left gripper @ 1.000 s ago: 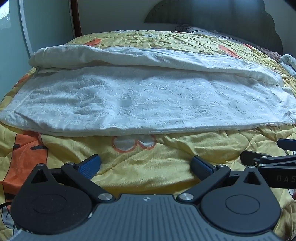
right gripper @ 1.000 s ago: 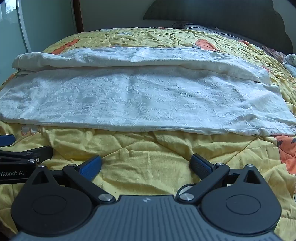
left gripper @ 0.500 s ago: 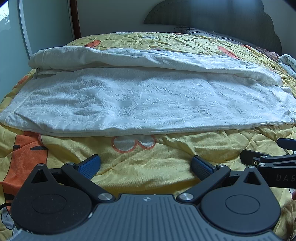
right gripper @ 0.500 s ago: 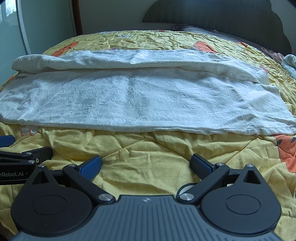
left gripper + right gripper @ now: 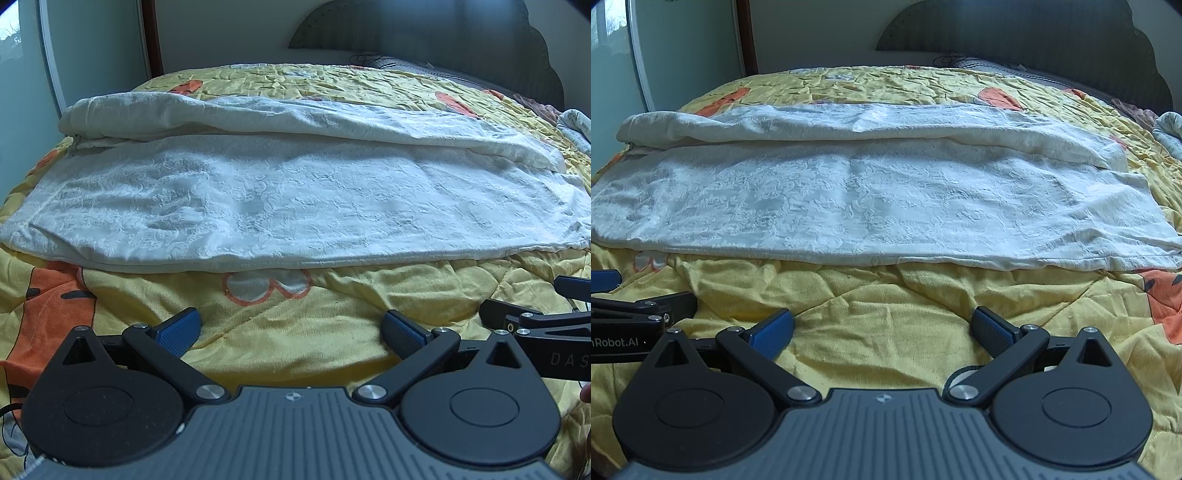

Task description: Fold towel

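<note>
White, embossed terry cloth makes up the long towel (image 5: 295, 206), which lies spread crosswise on the yellow quilted bedspread with orange cartoon prints (image 5: 303, 332) that covers the bed. Its far long edge is already turned toward the near side, forming a thick rolled band (image 5: 258, 118) along the back, so one lengthwise fold looks begun while the near half is flat and single. The near hem (image 5: 886, 260) runs just ahead of both tools, which probably explains their position: low over the bedspread, side by side, facing the towel's long edge.

The left hand-held gripper (image 5: 291, 328) has its blue-padded fingers (image 5: 177, 330) spread wide and holds nothing; the right hand-held gripper (image 5: 882, 328) is likewise spread and empty. Each shows at the margin of the other's view, close together near the towel's middle. To lift the near hem evenly they would likely need to separate toward the towel's ends before pinching, otherwise the cloth may sag at the corners.
</note>
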The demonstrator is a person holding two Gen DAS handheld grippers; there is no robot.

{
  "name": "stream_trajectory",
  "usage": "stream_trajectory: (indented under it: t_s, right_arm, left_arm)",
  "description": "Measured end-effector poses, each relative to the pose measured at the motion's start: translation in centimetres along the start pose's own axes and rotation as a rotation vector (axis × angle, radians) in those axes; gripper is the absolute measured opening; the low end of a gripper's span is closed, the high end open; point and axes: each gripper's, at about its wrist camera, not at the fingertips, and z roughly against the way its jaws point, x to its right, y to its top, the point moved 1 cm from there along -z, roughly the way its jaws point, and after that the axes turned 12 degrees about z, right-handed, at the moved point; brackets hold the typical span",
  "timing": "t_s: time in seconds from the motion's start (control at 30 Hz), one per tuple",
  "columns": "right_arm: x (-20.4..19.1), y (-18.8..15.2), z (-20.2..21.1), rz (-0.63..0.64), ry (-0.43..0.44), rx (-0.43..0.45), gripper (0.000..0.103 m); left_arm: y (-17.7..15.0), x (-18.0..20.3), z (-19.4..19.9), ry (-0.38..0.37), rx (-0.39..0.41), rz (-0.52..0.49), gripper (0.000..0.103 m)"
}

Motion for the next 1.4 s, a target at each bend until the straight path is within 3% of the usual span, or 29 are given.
stream_trajectory:
  t_s: [1.07,1.3,1.4]
  right_arm:
    - [0.0,0.1,-0.2,-0.002,-0.007,0.014,0.103]
    - [0.2,0.0,-0.2,0.016,0.008,0.014,0.103]
    - [0.6,0.3,-0.3,0.032,0.031,0.000,0.103]
  left_arm:
    - [-0.2,0.1,-0.4,-0.017,0.036,-0.013,0.103]
    - [0.2,-0.2,-0.4,-0.047,0.018,-0.057,0.103]
    - [0.8,-0.7,0.6,-0.019,0.087,-0.102,0.101]
